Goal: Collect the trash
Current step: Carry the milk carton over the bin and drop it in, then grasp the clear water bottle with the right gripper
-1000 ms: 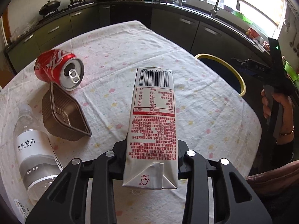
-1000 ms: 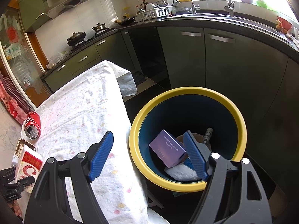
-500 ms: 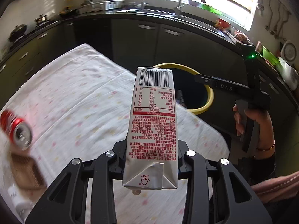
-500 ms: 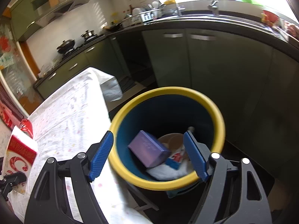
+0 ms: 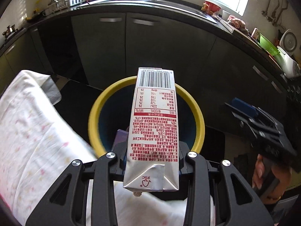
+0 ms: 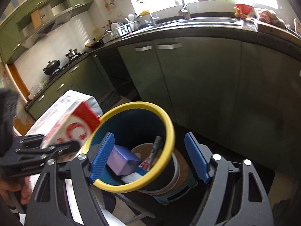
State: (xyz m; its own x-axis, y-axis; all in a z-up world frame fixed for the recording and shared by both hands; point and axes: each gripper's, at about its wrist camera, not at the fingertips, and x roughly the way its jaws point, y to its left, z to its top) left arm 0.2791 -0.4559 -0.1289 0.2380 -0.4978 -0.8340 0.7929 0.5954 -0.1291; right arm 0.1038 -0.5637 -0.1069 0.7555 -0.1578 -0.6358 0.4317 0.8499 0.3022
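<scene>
- The left hand-held gripper (image 5: 151,157) held a carton (image 5: 153,128) clamped between its two fingers, the barcode end pointing forward and the folded FSC end nearest the camera.
- In the left wrist view the carton's far end hung over the bin (image 5: 199,124), a blue bin with a yellow rim that stood just beside the surface (image 5: 33,131).
- The surface wore a white cloth with small pastel marks; its corner drooped near the bin's left side.
- In the right wrist view the carton (image 6: 75,124) showed its red-and-white face, blurred, with its far corner at the bin's rim (image 6: 167,150); whether they touched could not be told.
- The right hand-held gripper (image 6: 150,159) was spread wide and held nothing; its blue pads (image 6: 196,157) flanked the bin's opening from above.
- Inside the bin lay a purple box (image 6: 122,159), a brown paper cup (image 6: 143,149), a rolled wrapper (image 6: 155,146) leaning on the wall, and some white paper (image 6: 131,178).
- The bin sat on a small teal stool (image 6: 180,190).
- Dark green cabinets (image 6: 207,86) stood behind the bin, under a counter with a sink (image 6: 203,21) and faucet (image 6: 183,9).
- The person's hand (image 5: 267,175) gripped the right tool's handle at the right edge of the left wrist view.
</scene>
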